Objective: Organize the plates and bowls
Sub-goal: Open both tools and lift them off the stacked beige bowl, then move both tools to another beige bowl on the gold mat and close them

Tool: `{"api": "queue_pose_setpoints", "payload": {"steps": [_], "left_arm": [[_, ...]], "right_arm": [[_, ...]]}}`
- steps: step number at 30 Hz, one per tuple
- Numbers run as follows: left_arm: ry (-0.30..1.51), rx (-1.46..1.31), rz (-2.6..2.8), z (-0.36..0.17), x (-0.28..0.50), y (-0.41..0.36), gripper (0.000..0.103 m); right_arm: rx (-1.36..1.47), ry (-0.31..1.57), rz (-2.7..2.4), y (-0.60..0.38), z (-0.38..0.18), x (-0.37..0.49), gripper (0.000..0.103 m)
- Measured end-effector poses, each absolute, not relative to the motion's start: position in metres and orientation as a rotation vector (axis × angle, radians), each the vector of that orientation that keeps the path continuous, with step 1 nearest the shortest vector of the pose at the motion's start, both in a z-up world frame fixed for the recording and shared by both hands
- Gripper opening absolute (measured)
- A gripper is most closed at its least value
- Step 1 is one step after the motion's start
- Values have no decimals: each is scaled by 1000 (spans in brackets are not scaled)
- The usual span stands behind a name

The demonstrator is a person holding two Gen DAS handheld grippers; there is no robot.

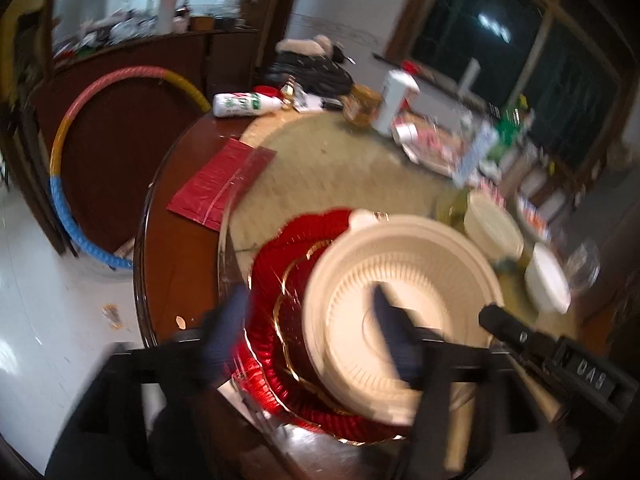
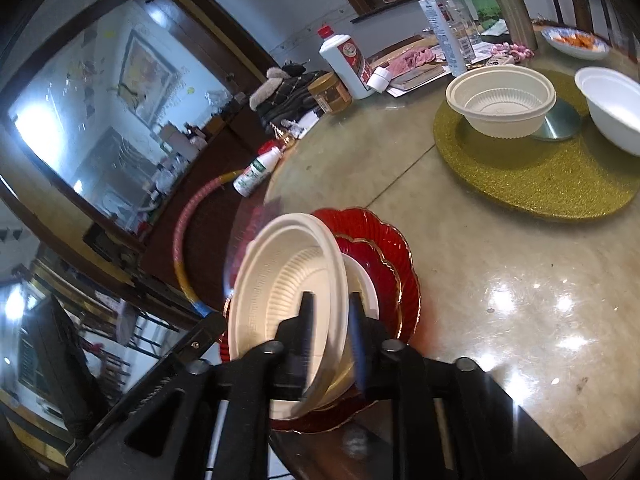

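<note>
Stacking is the step in hand: you are setting the cream ribbed plastic bowl (image 2: 288, 280) onto the pile at the near edge of the round stone-topped table (image 2: 500, 280), and by the look of it you are at the point of letting go. Largest in that pile are the two scalloped red glass plates with gold rims (image 2: 384, 264), nested one in the other; on them lies a small white plate (image 2: 362, 284), and the cream bowl leans tilted over all three, its near rim low and its far rim raised. Your right gripper (image 2: 332, 320) straddles the bowl's near wall, one finger inside and one outside, the jaws narrow; the pads seem just clear of the wall, though blur makes that uncertain. Your left gripper (image 1: 316, 328) stands wide, one finger over the red plates and the other over the bowl's floor, gripping nothing. My judgement is that the next move calls for drawing both tongs back and up without dragging the rim, since a bowl this light and tilted could slide or tip off the plates. Farther off, on the round gold glitter placemat (image 2: 540, 176), wait a second cream ribbed bowl (image 2: 500, 100) and a plain white bowl (image 2: 612, 108), likely the next to be gathered.
</note>
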State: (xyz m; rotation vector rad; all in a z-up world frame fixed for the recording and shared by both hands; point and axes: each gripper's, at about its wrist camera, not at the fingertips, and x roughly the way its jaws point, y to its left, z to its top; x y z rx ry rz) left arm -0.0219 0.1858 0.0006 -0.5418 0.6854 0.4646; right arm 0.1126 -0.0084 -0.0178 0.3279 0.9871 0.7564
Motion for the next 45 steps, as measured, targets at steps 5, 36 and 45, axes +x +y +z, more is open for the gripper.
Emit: {"api": "queue_pose_setpoints", "payload": {"steps": [5,36,45], "left_arm": [[589,-654,545,15,-33,204,83],[1030,-623,335,-7,266,84,83],[1162,-534,357,-56,304,53,23]], "right_arm": [[453,975,782,-23,-15,121,87],[643,1087,419,-140,-51,328,56],[573,1083,370,-130,-65,351,11]]}}
